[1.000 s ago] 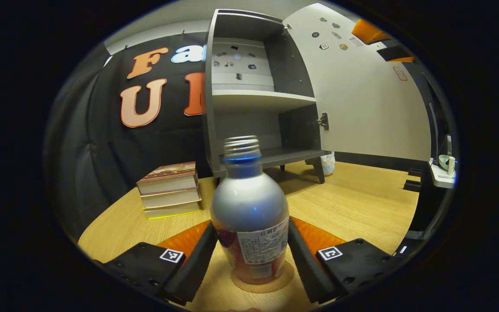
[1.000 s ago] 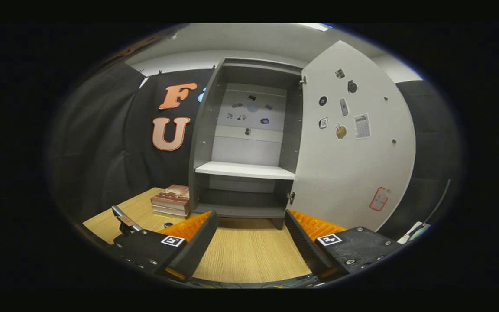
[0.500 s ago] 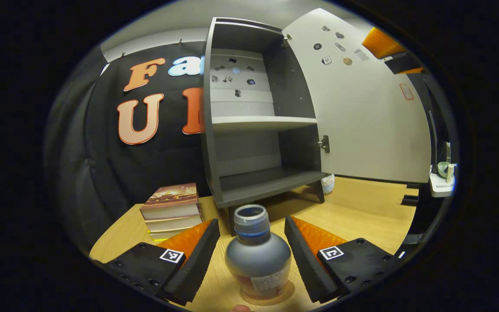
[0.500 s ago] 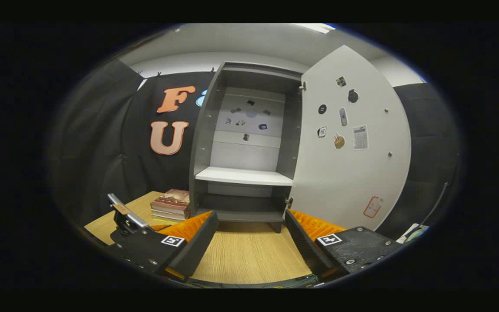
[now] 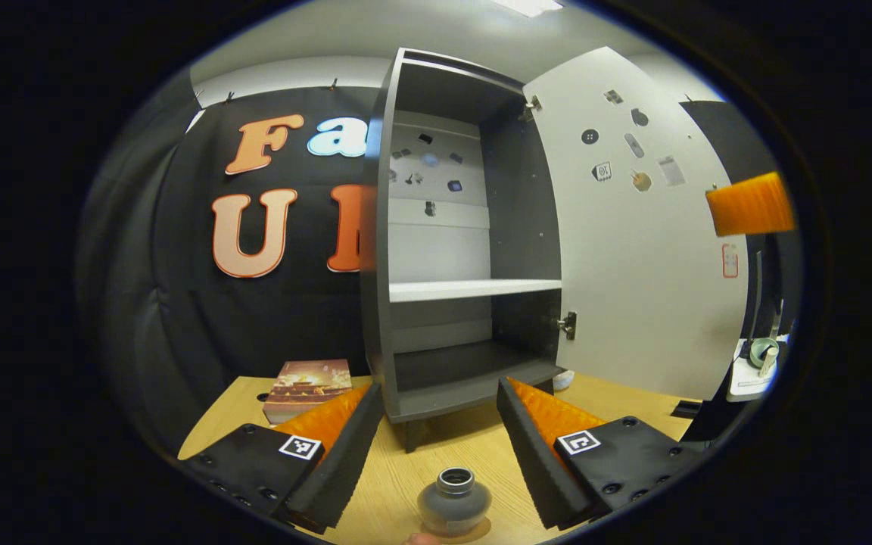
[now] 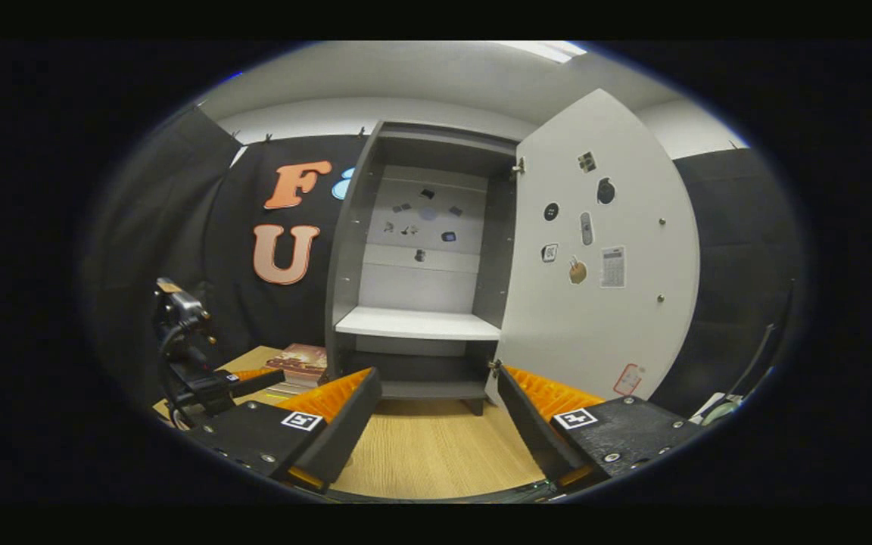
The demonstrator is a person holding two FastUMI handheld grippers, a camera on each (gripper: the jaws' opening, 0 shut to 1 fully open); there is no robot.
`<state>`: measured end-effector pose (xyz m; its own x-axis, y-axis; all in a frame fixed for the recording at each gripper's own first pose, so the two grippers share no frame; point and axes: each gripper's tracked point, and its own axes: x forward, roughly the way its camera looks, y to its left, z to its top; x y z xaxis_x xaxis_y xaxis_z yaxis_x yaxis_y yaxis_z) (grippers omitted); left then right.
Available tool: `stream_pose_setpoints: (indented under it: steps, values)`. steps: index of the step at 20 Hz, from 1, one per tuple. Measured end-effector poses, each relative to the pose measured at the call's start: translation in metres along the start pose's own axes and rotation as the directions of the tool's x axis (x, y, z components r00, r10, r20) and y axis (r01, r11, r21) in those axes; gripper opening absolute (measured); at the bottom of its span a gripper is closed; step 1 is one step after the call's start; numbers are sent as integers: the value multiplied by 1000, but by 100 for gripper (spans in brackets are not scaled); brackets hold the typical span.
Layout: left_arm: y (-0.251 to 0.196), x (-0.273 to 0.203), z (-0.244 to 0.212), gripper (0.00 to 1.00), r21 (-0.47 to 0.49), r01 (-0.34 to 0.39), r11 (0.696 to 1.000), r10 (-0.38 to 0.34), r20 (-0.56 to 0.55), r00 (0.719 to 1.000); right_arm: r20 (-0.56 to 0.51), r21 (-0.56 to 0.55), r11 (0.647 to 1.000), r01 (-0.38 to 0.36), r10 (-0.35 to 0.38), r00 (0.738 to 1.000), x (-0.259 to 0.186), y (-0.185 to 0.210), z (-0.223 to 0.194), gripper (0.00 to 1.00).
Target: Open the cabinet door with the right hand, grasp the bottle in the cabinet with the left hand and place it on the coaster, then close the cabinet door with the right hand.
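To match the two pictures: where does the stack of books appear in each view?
Left gripper view: stack of books at lower left, left of the cabinet, behind that gripper's finger.
Right gripper view: books at lower left, beside the cabinet's foot.
Shared landmark: the open cabinet door.

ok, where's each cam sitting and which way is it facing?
Left gripper view: rides the left tongs, high, facing the open cabinet; the bottle on its coaster sits below its own open fingers.
Right gripper view: rides the right tongs, facing the cabinet and door; own open fingers show.
Shared: cabinet, door, books, table.
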<state>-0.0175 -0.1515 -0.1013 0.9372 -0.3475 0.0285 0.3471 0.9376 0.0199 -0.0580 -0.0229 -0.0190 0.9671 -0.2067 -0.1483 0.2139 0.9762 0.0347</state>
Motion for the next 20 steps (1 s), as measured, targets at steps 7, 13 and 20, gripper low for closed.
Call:
stream_pose_setpoints:
  steps: [7, 13, 20]
  values:
    - [13, -15, 58, 95, -7, -113, 994, 113, -11, 994, 46, 30, 999, -38, 36, 998, -2, -38, 17, 95]
    - [9, -32, 104, 97, -8, -176, 984, 176, 10, 984, 103, 47, 998, -44, 39, 994, -21, -84, 38, 95]
    - [-18, -40, 130, 97, -56, -192, 980, 193, 12, 981, 126, 77, 991, 110, -120, 985, -55, -198, 60, 95]
